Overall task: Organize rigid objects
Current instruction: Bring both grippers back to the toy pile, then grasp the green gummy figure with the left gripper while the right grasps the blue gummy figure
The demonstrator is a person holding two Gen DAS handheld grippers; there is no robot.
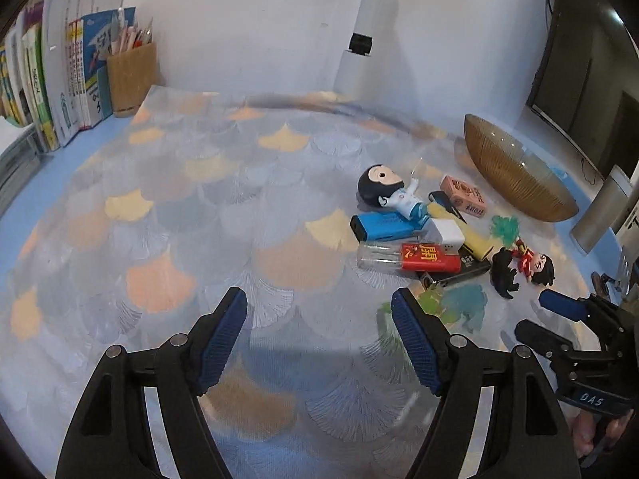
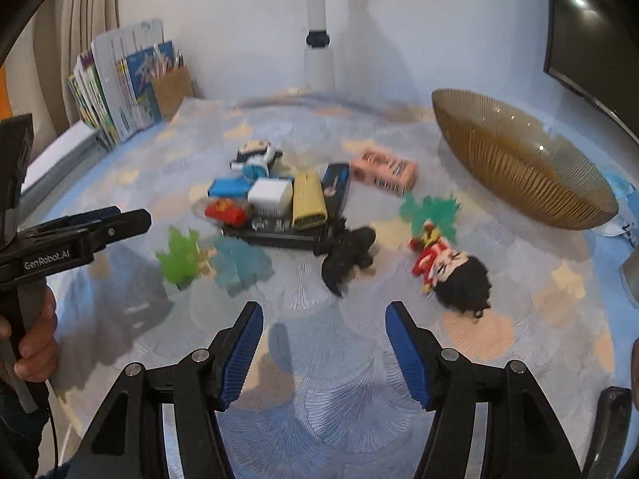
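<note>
A heap of small items lies on the patterned mat: a white-and-blue figurine, a blue box, a white cube, a yellow bar, a red-labelled clear case and a pink box. A black dinosaur toy and a red-clad figurine lie apart on the right. My left gripper hovers open and empty, left of the heap. My right gripper is open and empty, just short of the dinosaur. An amber ribbed glass bowl stands at the far right.
Translucent green, blue and teal cut-outs lie flat on the mat. Books and a brown pencil holder stand at the back left. A white pole rises at the back wall, a dark monitor at the right.
</note>
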